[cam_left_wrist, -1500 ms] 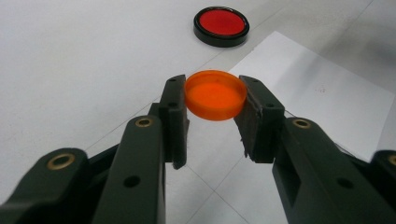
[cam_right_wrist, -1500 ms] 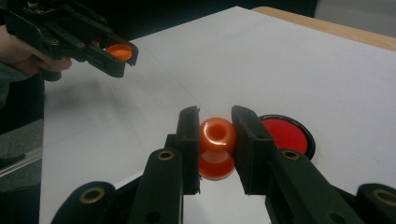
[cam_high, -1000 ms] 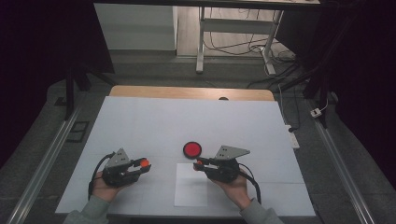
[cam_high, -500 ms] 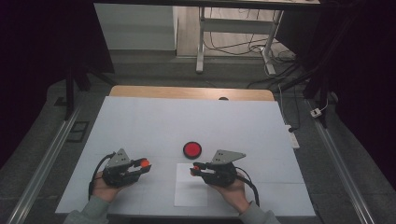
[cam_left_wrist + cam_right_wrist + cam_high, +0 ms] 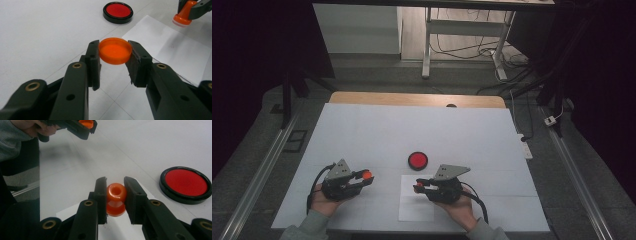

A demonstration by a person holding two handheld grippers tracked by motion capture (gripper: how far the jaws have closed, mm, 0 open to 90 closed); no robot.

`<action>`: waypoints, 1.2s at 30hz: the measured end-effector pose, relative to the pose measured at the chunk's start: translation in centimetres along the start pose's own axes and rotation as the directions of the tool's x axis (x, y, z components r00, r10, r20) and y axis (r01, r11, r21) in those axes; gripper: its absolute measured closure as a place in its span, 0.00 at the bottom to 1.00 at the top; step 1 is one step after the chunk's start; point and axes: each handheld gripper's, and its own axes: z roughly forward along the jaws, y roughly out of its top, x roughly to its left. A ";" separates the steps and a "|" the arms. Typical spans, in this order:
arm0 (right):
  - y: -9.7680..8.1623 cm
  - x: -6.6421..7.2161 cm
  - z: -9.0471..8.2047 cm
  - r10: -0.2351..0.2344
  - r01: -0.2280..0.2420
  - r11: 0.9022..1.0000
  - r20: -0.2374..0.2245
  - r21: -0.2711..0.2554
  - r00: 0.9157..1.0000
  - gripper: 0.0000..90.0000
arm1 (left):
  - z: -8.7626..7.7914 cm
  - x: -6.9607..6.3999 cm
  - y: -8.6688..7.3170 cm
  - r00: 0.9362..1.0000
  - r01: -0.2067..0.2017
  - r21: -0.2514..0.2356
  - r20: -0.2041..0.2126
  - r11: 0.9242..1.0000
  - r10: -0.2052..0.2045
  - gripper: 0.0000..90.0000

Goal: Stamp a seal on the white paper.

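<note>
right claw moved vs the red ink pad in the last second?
Yes. In the high view the right claw has slid toward the person, away from the red ink pad, over the paper sheet.

Orange cap [image 5: 115,50] held level, open side up; orange stamp [image 5: 116,199] upright over white paper [image 5: 417,206].

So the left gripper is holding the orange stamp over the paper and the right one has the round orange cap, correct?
Not quite, they are swapped. The left gripper holds the round orange plastic cap, as the left gripper view shows. The right gripper holds the orange knob-handled stamp over the white paper sheet.
</note>
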 end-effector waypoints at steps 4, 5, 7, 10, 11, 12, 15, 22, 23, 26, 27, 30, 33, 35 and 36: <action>-0.2 0.0 0.3 -0.008 0.008 1.000 -0.002 0.014 1.000 0.80 | 0.0 0.0 0.0 1.000 0.000 0.000 0.000 1.000 0.000 0.72; -0.2 0.0 0.3 -0.011 0.011 1.000 0.001 0.019 1.000 0.80 | 0.0 0.0 0.0 1.000 -0.001 0.000 0.000 1.000 0.001 0.72; -0.4 0.0 0.4 -0.013 0.013 1.000 0.003 0.025 1.000 0.80 | 0.0 0.0 0.0 1.000 0.000 0.000 0.001 1.000 0.000 0.72; -0.5 0.0 0.6 -0.019 0.019 0.999 0.007 0.040 1.000 0.80 | 0.0 0.0 0.0 1.000 0.000 0.000 0.000 1.000 0.000 0.72; -0.5 0.0 0.6 -0.019 0.019 0.999 0.006 0.043 1.000 0.80 | 0.0 0.0 0.0 1.000 0.000 0.001 0.001 1.000 0.000 0.72; -0.6 0.0 0.7 -0.022 0.022 0.999 0.009 0.046 1.000 0.80 | 0.0 0.0 0.0 1.000 -0.001 0.001 0.001 1.000 0.001 0.72; -0.7 0.0 0.8 -0.028 0.028 0.998 0.010 0.053 1.000 0.80 | 0.0 0.0 0.0 1.000 0.000 0.001 0.001 1.000 0.000 0.72; -1.2 0.0 1.4 -0.033 0.032 0.997 0.019 0.075 0.999 0.80 | 0.0 0.0 0.0 1.000 0.000 -0.001 0.002 1.000 0.000 0.72; -1.3 0.0 1.5 -0.032 0.030 0.996 0.021 0.078 0.999 0.80 | 0.0 0.0 0.0 1.000 -0.001 -0.001 0.002 1.000 0.001 0.72; -1.4 0.1 1.7 -0.041 0.038 0.995 0.027 0.095 0.999 0.80 | 0.0 0.0 0.0 1.000 0.000 -0.001 0.001 1.000 0.000 0.72; -1.4 0.1 1.8 -0.044 0.041 0.994 0.030 0.098 0.999 0.80 | 0.0 0.0 0.0 1.000 0.000 -0.001 0.001 1.000 0.000 0.72; -1.5 0.1 1.9 -0.048 0.045 0.994 0.033 0.097 0.998 0.80 | 0.0 0.0 0.0 1.000 -0.001 0.000 0.001 1.000 0.001 0.72; -1.5 0.1 2.0 -0.049 0.045 0.994 0.039 0.100 0.998 0.80 | 0.0 0.0 0.0 1.000 -0.001 0.000 0.002 1.000 0.001 0.72; -1.5 0.0 2.0 -0.048 0.044 0.994 0.041 0.100 0.998 0.80 | 0.0 0.0 0.0 1.000 -0.001 0.001 0.002 1.000 0.001 0.72; -1.5 0.0 2.0 -0.047 0.043 0.994 0.042 0.100 0.998 0.80 | 0.0 0.0 0.0 1.000 0.000 0.001 0.003 1.000 0.000 0.72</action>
